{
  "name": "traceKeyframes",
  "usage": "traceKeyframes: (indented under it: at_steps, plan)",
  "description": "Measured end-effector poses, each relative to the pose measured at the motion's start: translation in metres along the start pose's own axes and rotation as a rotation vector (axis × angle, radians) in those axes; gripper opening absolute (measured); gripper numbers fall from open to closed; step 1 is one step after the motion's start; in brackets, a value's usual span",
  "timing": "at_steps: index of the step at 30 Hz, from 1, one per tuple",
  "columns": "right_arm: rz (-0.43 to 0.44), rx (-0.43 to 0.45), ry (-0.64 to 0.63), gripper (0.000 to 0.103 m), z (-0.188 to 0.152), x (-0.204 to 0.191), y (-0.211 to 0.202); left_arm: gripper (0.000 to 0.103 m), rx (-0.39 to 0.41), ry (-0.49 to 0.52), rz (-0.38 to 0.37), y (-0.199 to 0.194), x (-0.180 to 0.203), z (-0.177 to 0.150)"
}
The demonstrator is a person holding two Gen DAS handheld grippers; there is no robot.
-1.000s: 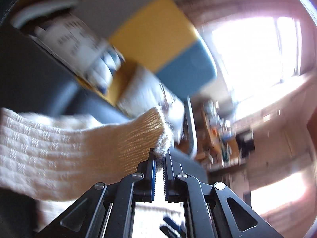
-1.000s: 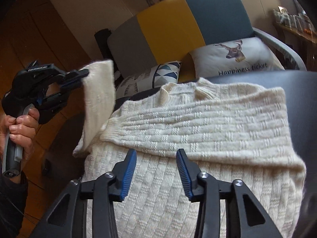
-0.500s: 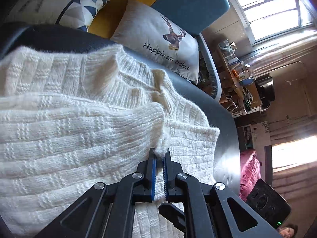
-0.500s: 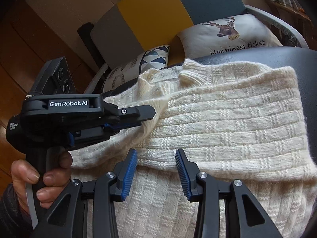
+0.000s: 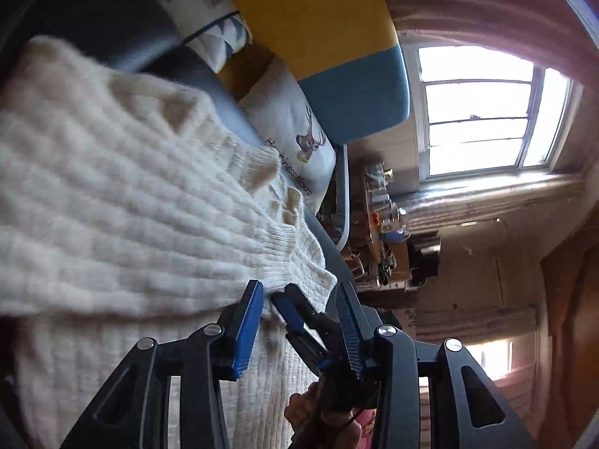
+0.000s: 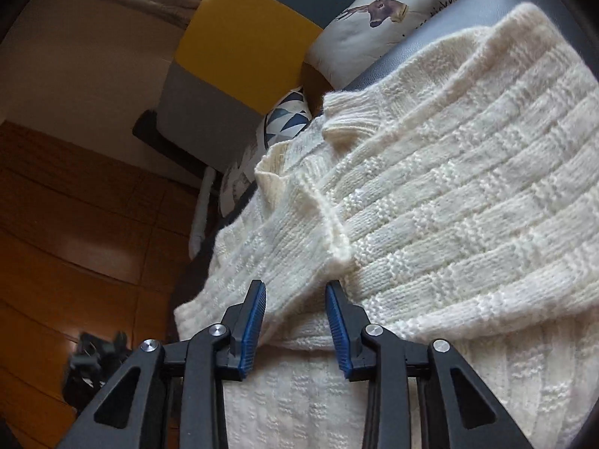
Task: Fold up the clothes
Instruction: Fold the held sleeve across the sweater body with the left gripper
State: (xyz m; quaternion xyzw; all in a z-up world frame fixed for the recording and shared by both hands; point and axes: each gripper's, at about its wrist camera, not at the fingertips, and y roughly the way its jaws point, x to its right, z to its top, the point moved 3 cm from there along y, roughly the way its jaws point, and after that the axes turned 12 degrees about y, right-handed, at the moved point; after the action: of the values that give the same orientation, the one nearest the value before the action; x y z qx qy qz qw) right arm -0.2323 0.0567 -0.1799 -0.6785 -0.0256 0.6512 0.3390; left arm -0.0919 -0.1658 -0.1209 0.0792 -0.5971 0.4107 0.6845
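Lying on a dark padded seat [image 6: 426, 43], the cream sweater [image 6: 449, 194] has both sleeves folded across its body. The left gripper [image 5: 297, 297] points slightly downward at a sleeve cuff [image 5: 299, 262]; its jaws have just been opening and stand apart, holding nothing. The right gripper [image 6: 295, 295], tilted downward, has been closing a little; its jaws stand apart with a sleeve edge between, not pressed.

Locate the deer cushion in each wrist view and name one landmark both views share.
Left wrist: deer cushion sits upper centre, turned sideways, between the cream sweater and the blue chair back.
Right wrist: deer cushion at top right of centre, above the sweater.
Shared landmark: the yellow chair-back panel.
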Motion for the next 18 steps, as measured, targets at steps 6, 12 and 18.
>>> traceKeyframes:
  at_steps: [6, 12, 18]
  plan:
    - [-0.075, -0.020, -0.014, 0.024, -0.001, -0.008, 0.025, 0.043, 0.119, -0.163, -0.056, -0.048, -0.048, -0.025]
    - [-0.265, 0.002, -0.386, 0.006, -0.017, -0.090, 0.028, 0.050, 0.206, -0.282, -0.141, -0.059, -0.063, -0.037]
    - [-0.287, 0.018, -0.631, 0.006, -0.021, -0.179, 0.023, 0.062, 0.210, -0.355, -0.197, -0.033, -0.053, -0.043]
